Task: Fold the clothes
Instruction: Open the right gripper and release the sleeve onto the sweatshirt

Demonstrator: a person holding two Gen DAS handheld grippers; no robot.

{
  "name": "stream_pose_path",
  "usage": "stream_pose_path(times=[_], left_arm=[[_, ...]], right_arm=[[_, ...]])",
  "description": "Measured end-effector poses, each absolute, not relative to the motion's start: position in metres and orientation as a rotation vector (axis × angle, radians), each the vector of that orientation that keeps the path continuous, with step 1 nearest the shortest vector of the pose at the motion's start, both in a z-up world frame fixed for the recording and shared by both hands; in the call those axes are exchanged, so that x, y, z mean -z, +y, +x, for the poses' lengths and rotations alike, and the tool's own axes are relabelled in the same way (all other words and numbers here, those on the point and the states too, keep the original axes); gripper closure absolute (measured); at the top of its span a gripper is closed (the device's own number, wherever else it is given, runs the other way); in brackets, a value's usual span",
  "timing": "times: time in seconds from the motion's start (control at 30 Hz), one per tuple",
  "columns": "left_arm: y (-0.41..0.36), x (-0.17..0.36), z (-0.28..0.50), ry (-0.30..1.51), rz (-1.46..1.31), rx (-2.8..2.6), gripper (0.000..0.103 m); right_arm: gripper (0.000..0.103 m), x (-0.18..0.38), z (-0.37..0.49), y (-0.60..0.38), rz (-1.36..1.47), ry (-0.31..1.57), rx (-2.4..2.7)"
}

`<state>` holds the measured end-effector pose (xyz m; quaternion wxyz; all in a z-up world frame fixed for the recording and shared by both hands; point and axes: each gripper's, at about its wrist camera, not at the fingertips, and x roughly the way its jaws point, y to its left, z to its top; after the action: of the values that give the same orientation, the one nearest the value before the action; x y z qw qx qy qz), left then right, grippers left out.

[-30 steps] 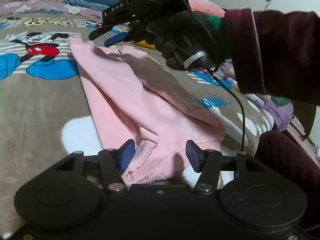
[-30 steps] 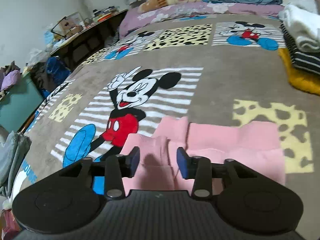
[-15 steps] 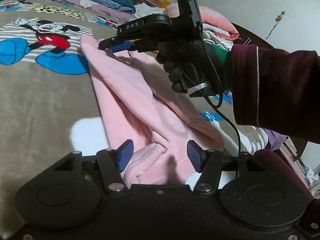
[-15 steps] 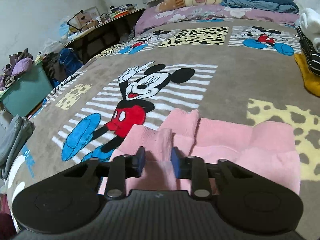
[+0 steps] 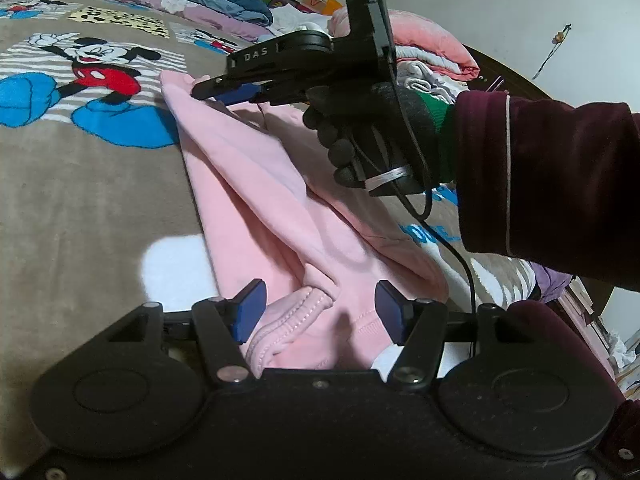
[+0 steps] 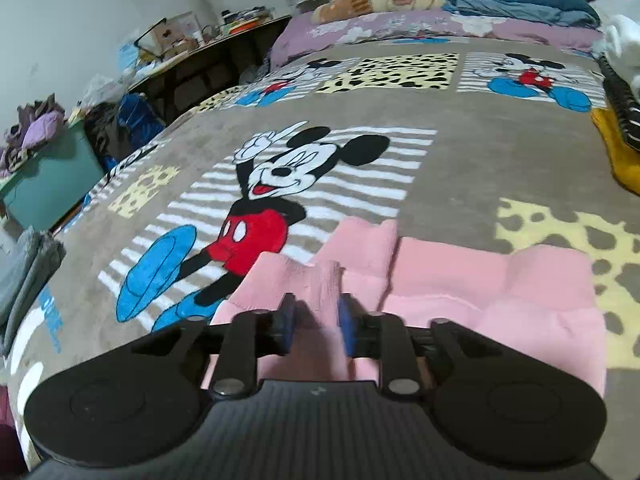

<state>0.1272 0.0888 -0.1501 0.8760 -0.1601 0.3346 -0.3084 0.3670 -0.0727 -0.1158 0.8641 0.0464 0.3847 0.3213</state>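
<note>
A pink garment (image 5: 280,216) lies in long folds on the Mickey Mouse blanket (image 5: 80,184). My left gripper (image 5: 318,306) is open, its blue pads on either side of the garment's near hem, which bunches between them. My right gripper (image 5: 218,94) shows in the left wrist view at the garment's far end, held by a gloved hand. In the right wrist view the right gripper (image 6: 316,322) is shut on a ridge of the pink garment (image 6: 480,292), the pads pressed against the cloth.
Stacks of folded clothes (image 5: 420,52) sit at the back right of the bed. Bedding is piled at the head (image 6: 460,4). A desk (image 6: 192,52) and a teal bin (image 6: 48,180) stand left of the bed. A striped and yellow pile (image 6: 620,140) lies at the right.
My right gripper's pads have closed onto the pink cloth at the far end. The left gripper has stayed open at the near hem, with the view shifting slightly.
</note>
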Motion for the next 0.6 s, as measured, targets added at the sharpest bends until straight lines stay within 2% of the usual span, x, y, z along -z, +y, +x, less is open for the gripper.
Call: stream_pose_path(times=[0.17, 0.23, 0.3, 0.6], left_arm=[[0.09, 0.149, 0.127, 0.694, -0.342, 0.642, 0.044], [0.091, 0.147, 0.126, 0.687, -0.341, 0.64, 0.043], [0.092, 0.147, 0.125, 0.682, -0.337, 0.636, 0.043], [0.09, 0.147, 0.122, 0.683, -0.303, 0.629, 0.041]], right_arm=[[0.073, 0.12, 0.368, -0.07, 0.106, 0.822, -0.665], [0.086, 0.118, 0.367, -0.069, 0.092, 0.818, -0.661], [0.09, 0.113, 0.365, -0.073, 0.104, 0.8, -0.655], [0.092, 0.087, 0.364, -0.103, 0.196, 0.694, -0.565]])
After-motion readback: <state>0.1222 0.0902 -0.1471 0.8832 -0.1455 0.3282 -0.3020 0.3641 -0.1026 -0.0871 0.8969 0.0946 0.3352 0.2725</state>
